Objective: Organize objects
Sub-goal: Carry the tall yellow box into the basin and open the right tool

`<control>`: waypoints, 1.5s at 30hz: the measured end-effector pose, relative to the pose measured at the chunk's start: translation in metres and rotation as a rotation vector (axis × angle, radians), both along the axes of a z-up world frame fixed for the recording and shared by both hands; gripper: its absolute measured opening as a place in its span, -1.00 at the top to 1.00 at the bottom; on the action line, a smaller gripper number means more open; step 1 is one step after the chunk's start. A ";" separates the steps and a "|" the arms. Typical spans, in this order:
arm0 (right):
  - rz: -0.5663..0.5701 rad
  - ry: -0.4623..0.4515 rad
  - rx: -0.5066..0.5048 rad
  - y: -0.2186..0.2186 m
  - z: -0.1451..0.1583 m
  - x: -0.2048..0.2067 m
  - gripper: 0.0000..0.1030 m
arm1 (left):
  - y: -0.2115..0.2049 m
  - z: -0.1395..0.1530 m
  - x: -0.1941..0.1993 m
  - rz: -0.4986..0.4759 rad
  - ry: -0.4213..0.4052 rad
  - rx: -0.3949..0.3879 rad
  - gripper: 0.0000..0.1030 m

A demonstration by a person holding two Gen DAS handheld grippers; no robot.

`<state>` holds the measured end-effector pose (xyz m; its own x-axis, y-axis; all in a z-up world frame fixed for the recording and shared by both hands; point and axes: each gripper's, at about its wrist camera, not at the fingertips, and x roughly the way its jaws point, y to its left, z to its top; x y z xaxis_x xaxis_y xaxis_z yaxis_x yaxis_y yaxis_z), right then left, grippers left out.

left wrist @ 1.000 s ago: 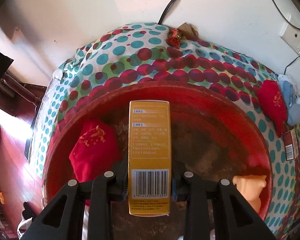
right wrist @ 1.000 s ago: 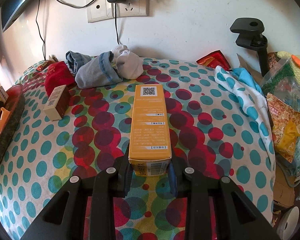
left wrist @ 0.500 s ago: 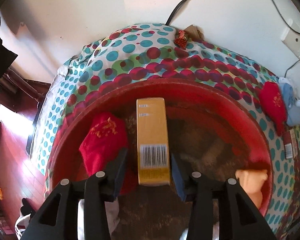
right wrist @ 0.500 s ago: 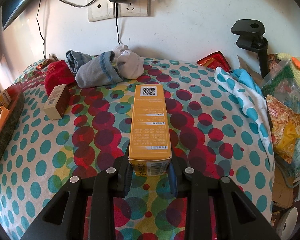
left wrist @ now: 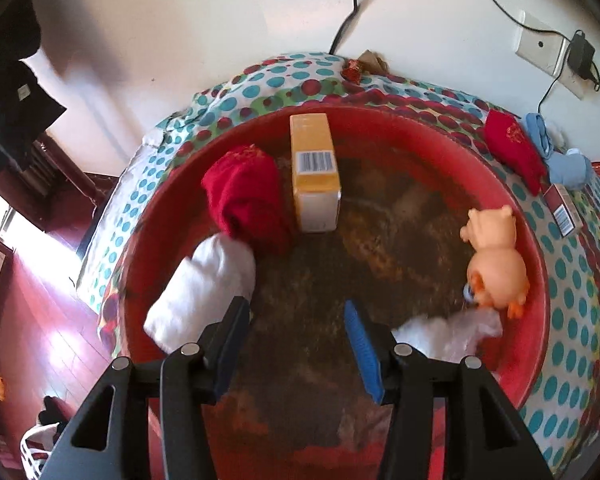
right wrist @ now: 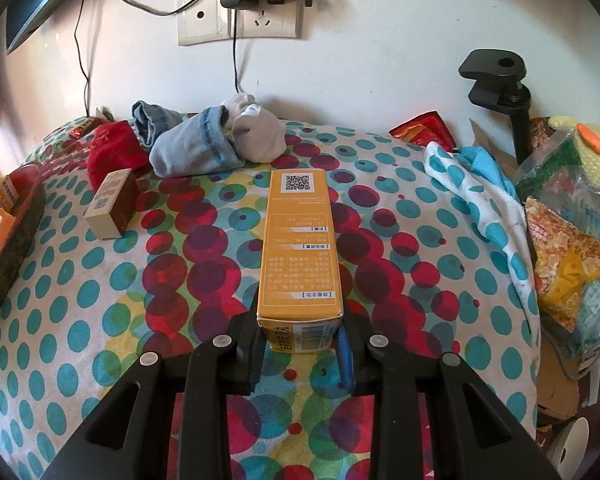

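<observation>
In the left wrist view a red basin [left wrist: 538,280] holds an orange box [left wrist: 314,172], a red pouch [left wrist: 246,196], a white roll [left wrist: 202,284], an orange pig toy [left wrist: 494,256] and a white crumpled bag [left wrist: 448,334]. My left gripper [left wrist: 296,334] is open and empty above the basin, well back from the box. In the right wrist view my right gripper [right wrist: 302,350] is shut on a second orange box [right wrist: 300,248], held over the dotted cloth [right wrist: 100,300]. The basin's edge [right wrist: 16,228] shows at the far left.
On the cloth lie a small brown box [right wrist: 110,204], a red pouch [right wrist: 112,152] and a pile of socks [right wrist: 216,140] near the wall. Snack bags [right wrist: 568,256] and a dotted cloth [right wrist: 480,196] crowd the right. A black clamp [right wrist: 500,80] stands at the back right.
My left gripper has opened, let go of the orange box in the basin and drawn back and up. The right gripper has stayed still with its box.
</observation>
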<state>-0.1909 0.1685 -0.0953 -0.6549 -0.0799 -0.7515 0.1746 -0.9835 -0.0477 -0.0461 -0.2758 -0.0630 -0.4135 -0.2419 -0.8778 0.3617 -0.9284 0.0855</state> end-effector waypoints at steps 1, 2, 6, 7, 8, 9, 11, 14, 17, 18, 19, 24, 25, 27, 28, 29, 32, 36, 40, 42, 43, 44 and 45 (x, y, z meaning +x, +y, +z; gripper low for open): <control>-0.006 -0.004 0.004 0.000 0.000 0.000 0.45 | 0.000 0.000 0.004 -0.003 0.008 0.001 0.00; -0.014 -0.008 0.006 0.001 0.000 0.000 0.45 | 0.000 0.000 0.008 -0.004 0.014 0.002 0.00; -0.028 0.000 0.021 -0.006 0.008 0.005 0.45 | -0.002 -0.003 0.020 -0.009 0.042 0.021 0.00; -0.024 0.004 0.019 -0.010 0.012 0.007 0.46 | -0.002 -0.004 0.021 -0.015 0.044 0.022 0.00; -0.020 0.010 0.023 -0.014 0.016 0.009 0.46 | -0.001 -0.006 0.022 -0.022 0.043 0.022 0.00; -0.008 0.022 0.029 -0.022 0.022 0.012 0.46 | -0.001 -0.007 0.023 -0.020 0.043 0.024 0.00; 0.019 0.038 0.027 -0.036 0.031 0.016 0.46 | 0.000 -0.008 0.024 -0.031 0.047 0.029 0.00; 0.079 0.054 0.012 -0.064 0.043 0.024 0.46 | 0.001 -0.008 0.025 -0.037 0.049 0.037 0.00; 0.148 0.068 0.003 -0.096 0.052 0.033 0.46 | 0.001 -0.009 0.026 -0.037 0.053 0.044 0.00; 0.184 0.075 -0.003 -0.113 0.055 0.037 0.46 | 0.002 -0.009 0.026 -0.039 0.051 0.042 0.00; 0.208 0.076 -0.004 -0.124 0.057 0.040 0.46 | 0.001 -0.010 0.027 -0.035 0.048 0.039 0.00; 0.338 0.067 -0.017 -0.191 0.058 0.053 0.46 | 0.001 -0.009 0.027 -0.030 0.045 0.045 0.00; 0.357 0.066 -0.017 -0.201 0.057 0.054 0.46 | 0.001 -0.009 0.028 -0.029 0.048 0.046 0.00; 0.399 0.064 -0.012 -0.225 0.057 0.059 0.46 | 0.000 -0.008 0.028 -0.025 0.042 0.044 0.00; 0.415 0.063 -0.011 -0.233 0.056 0.060 0.46 | -0.001 -0.008 0.029 -0.021 0.045 0.044 0.00; 0.429 0.061 -0.011 -0.242 0.056 0.062 0.46 | -0.002 -0.008 0.029 -0.015 0.046 0.043 0.00; 0.468 0.061 -0.003 -0.269 0.056 0.062 0.46 | -0.005 -0.008 0.030 -0.008 0.047 0.050 0.00; 0.496 0.049 -0.005 -0.301 0.055 0.057 0.46 | -0.009 -0.011 0.030 0.001 0.038 0.056 0.00; 0.517 0.038 -0.005 -0.327 0.050 0.050 0.46 | -0.013 -0.013 0.031 0.009 0.034 0.068 0.00; 0.521 0.033 -0.003 -0.335 0.049 0.048 0.46 | -0.015 -0.013 0.031 0.012 0.034 0.069 0.00; 0.523 0.031 0.003 -0.340 0.047 0.046 0.46 | -0.016 -0.013 0.032 0.014 0.036 0.068 0.00; 0.523 0.028 0.002 -0.343 0.046 0.044 0.46 | -0.017 -0.014 0.032 0.015 0.035 0.069 0.00; 0.524 0.027 0.002 -0.345 0.046 0.043 0.46 | -0.018 -0.014 0.032 0.019 0.033 0.069 0.00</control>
<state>-0.1479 -0.1761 -0.0494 -0.5468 -0.4006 -0.7352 0.6416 -0.7647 -0.0605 -0.0141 -0.2943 -0.0769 -0.4387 -0.1890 -0.8785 0.3808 -0.9246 0.0087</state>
